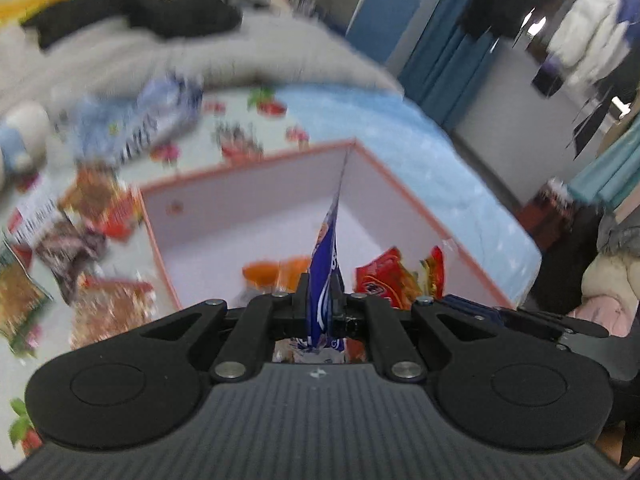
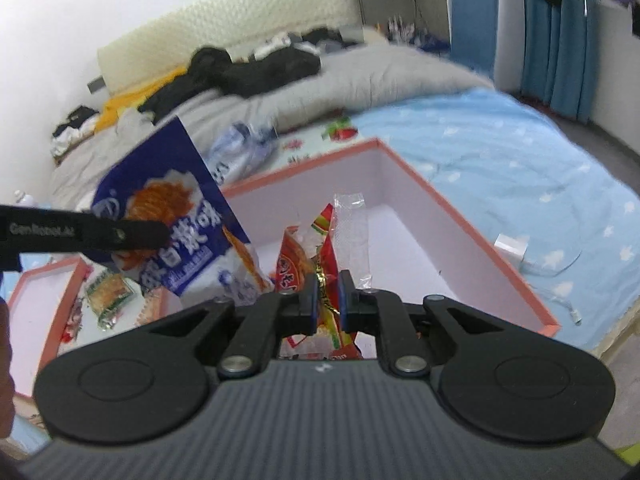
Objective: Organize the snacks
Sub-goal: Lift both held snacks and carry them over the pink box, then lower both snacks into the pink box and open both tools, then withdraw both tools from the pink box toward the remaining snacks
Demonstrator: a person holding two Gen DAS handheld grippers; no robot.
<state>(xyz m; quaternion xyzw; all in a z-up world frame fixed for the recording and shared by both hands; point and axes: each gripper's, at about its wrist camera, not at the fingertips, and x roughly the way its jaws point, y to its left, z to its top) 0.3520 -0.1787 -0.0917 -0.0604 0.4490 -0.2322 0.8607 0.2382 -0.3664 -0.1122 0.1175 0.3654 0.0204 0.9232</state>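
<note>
My left gripper (image 1: 322, 300) is shut on a blue snack packet (image 1: 325, 256), seen edge-on, above the near side of a white box with a pink rim (image 1: 248, 162). An orange packet (image 1: 264, 272) lies on the box floor. In the right wrist view my right gripper (image 2: 328, 300) is shut on a bunch of red snack packets (image 2: 328, 248) with a clear wrapper (image 2: 352, 220), held over the same box (image 2: 400, 184). The left gripper (image 2: 160, 234) reaches in from the left with the blue packet (image 2: 168, 184) hanging beside the box's left wall.
Several loose snack packets (image 1: 92, 200) lie on the patterned sheet left of the box. A box lid (image 2: 40, 300) sits at far left. A grey duvet (image 2: 360, 76) and dark clothes lie behind. A white charger with cable (image 2: 512, 248) rests near the bed's right edge.
</note>
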